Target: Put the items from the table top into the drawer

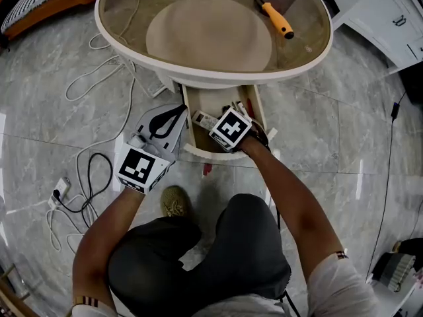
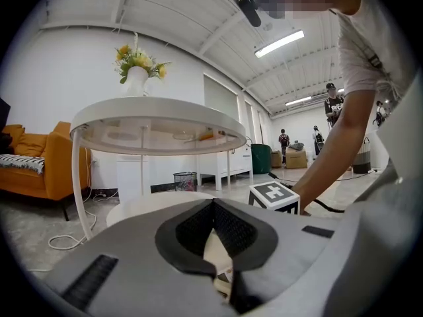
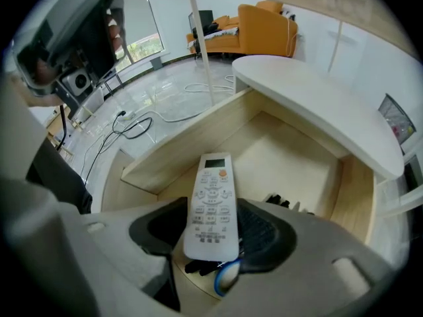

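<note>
Steeply tilted, the right hand-held gripper [image 3: 210, 240] clamps a slim white remote [image 3: 213, 197] over the wooden drawer [image 3: 291, 157], left hand-held gripper [image 2: 213, 207] closed

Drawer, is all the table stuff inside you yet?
Not yet. Done: the drawer is open, and some small dark things already lie inside. In hand: the right claw grips the white remote just above the drawer's floor. Left to do: the orange-handled screwdriver lies on the table. The left claw is closed and empty.
</note>
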Tool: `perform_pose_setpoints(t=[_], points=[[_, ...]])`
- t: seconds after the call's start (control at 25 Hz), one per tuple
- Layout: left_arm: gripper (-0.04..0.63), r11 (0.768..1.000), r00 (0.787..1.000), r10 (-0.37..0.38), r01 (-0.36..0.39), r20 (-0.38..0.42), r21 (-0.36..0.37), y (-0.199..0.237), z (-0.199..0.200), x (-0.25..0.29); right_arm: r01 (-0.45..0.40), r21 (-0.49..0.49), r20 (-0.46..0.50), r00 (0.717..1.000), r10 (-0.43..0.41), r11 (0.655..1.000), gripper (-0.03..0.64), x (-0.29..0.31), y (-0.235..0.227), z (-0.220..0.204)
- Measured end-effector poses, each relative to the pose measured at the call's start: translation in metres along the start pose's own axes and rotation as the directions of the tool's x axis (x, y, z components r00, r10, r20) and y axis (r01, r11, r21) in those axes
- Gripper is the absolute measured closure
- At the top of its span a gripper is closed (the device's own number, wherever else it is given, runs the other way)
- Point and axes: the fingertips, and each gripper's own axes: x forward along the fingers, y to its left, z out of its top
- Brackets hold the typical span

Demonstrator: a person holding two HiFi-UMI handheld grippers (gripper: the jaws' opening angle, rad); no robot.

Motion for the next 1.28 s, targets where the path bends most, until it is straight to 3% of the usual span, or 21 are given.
perform_pose_setpoints(t=[0.28,0.4,0.56,0.76,0.96,1.28], points=[[0.597,1.000,1.000,-0.001,0.001,0.005,-0.004,-0.003,0.000,0.003,0.020,0.009,0.067,0.998,-0.020,1.000,0.371,-0.011,0.003,0.004],[0.597,1.000,1.000,0.001,0.000,0.016,-0.002,-0.004,0.005,0.003,0.066,0.009,0.168,0.984,-0.067,0.998,0.389,-0.029,0.002,0.014],[0.597,1.000,0.999,-0.001,0.001,0.032,0.000,-0.007,0.013,0.003,0.135,0.050,0.327,0.934,-0.144,0.990,0.471,-0.065,0.000,0.025],[0.597,0.999,0.998,-0.031,0.031,0.045,0.006,-0.015,0.023,-0.001,0.193,0.113,0.486,0.845,-0.224,0.975,0.613,-0.114,0.006,0.030],[0.597,0.997,0.996,-0.072,0.070,0.053,0.025,-0.024,0.051,-0.001,0.204,0.155,0.570,0.781,-0.257,0.966,0.615,-0.159,0.016,0.030],[0.597,0.991,0.991,-0.123,0.120,0.047,0.054,-0.045,0.097,-0.005,0.207,0.170,0.661,0.701,-0.267,0.964,0.615,-0.231,0.037,0.039]])
